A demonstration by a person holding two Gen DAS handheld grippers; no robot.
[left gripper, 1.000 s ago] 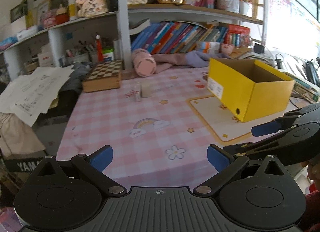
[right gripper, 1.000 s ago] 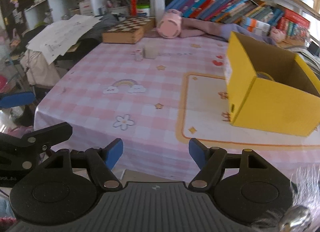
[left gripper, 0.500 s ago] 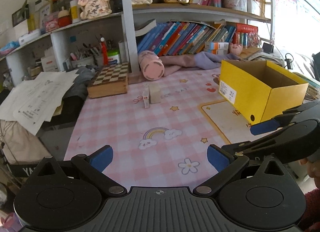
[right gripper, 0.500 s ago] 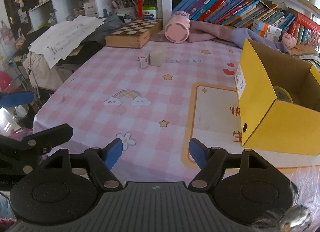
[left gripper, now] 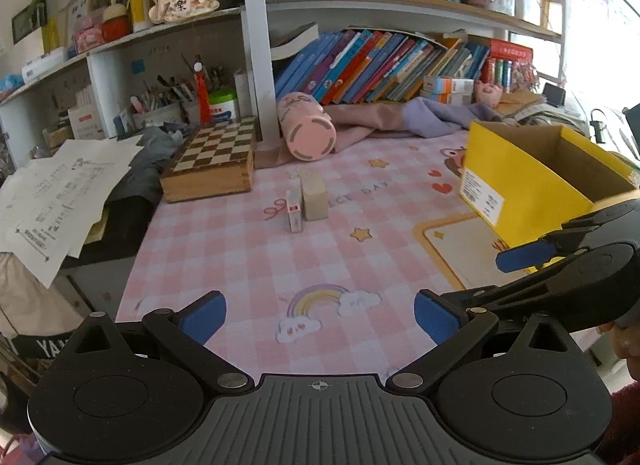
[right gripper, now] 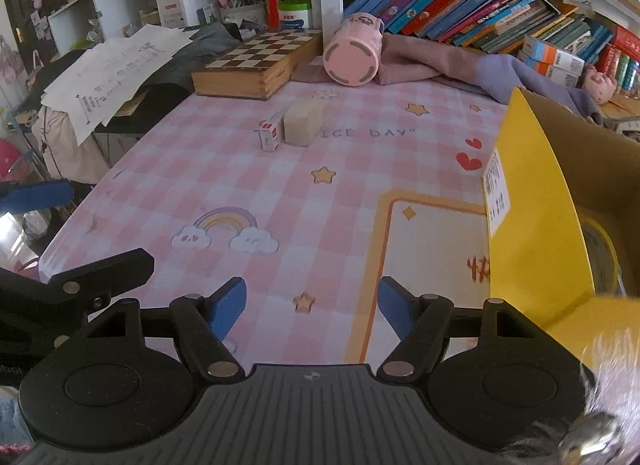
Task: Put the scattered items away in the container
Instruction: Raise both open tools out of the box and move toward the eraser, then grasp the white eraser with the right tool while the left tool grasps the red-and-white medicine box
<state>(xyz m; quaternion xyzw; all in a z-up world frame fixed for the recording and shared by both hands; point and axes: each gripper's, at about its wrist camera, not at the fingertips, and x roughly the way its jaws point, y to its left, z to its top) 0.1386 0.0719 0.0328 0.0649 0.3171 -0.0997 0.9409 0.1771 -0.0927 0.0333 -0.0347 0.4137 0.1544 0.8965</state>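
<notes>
Both grippers have advanced over the pink checked tablecloth (left gripper: 256,265) in the past second, closing on the last loose items, so another pickup looks imminent. The left gripper (left gripper: 320,311) and right gripper (right gripper: 312,307) hang with fingers apart, empty. The small red-and-white box (left gripper: 295,213) and beige block (left gripper: 314,196) stand touching, well ahead near the table's far edge; the yellow cardboard box (left gripper: 516,189) sits toward its right edge, a tape roll (right gripper: 600,261) inside.

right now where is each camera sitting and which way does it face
Left wrist: on the left gripper, facing across the pink checked tablecloth to the bookshelves; its blue-tipped fingers and the right gripper show.
Right wrist: on the right gripper, facing likewise, beside the yellow cardboard box; a left finger shows.
Shared: small red-and-white box, beige block, wooden chessboard case.
</notes>
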